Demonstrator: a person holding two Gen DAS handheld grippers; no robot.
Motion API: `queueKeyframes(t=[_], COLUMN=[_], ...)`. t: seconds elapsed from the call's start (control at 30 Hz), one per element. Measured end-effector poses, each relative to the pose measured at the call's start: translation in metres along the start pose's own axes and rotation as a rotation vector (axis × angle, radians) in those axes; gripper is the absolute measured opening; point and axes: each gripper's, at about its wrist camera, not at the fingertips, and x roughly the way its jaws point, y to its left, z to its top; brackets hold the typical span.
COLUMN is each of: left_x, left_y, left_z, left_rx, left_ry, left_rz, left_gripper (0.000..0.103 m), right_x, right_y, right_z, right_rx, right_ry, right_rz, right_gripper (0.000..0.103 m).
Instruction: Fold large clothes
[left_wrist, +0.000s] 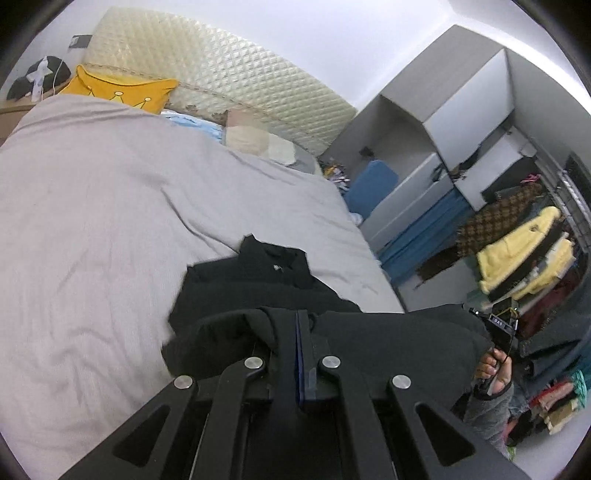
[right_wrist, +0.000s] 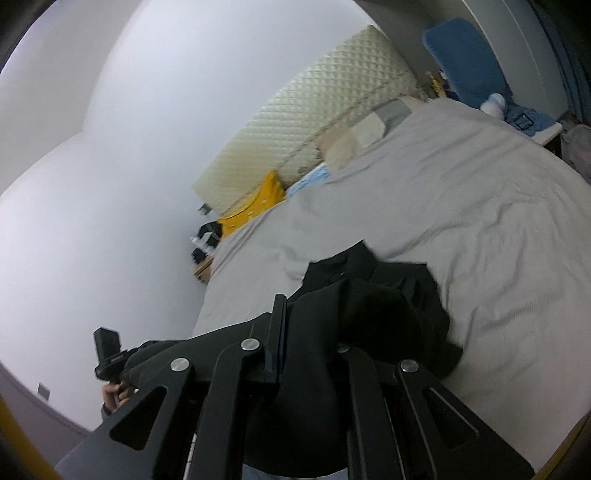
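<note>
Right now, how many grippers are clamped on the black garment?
2. The left gripper pinches the black garment at its near edge above the bed; the right gripper clamps another part of that edge. More fabric may be hidden behind the grippers.

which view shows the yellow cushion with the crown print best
The left wrist view. There the yellow cushion with the crown print faces the camera at the head of the bed, crowns visible, leaning against the quilted cream headboard. The right wrist view shows it only small and edge-on, its print unreadable.
</note>
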Motion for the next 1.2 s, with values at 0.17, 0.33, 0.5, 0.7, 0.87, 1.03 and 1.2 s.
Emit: queueKeyframes(t=[0.17,0.33,0.5,0.7,0.87,1.03,1.2], left_x=[0.064,0.131,0.205,0.289,0.331,0.323,0.293], left_y=[0.021,0.042,0.076,0.116,0.14,0.14,0.141], left_z=[0.053,0.087,0.109,0.11,0.104,0.107,0.101], left_rx=[-0.017,-0.034,-0.059,-0.088,-0.152,-0.195,-0.301], left_ry=[0.054,0.096,0.16,0.26,0.333,0.348,0.365], left_rz=[0.087,0.182,0.262,0.317,0.299,0.281,0.225], left_gripper=[0.004,0.004,0.004,0.005,0.005,0.005,0.008], right_x=[0.08,0.151,0.214,0.282,0.311,0.3,0.263], right_y=[-0.05,-0.092,-0.129,-0.18,-0.215,-0.214,-0.198], right_z=[0.058,0.085,0.097,0.097,0.089,0.09,0.086], right_rx=[0.141,0.224,0.266,0.319,0.381,0.407,0.408], right_ry=[0.074,0.13,0.19,0.271,0.297,0.304,0.291], right_rz=[-0.088,-0.197,-0.277,-0.342,-0.33,-0.296,-0.236], right_gripper=[0.009,0.009,0.009,0.009,0.009,0.013,0.031])
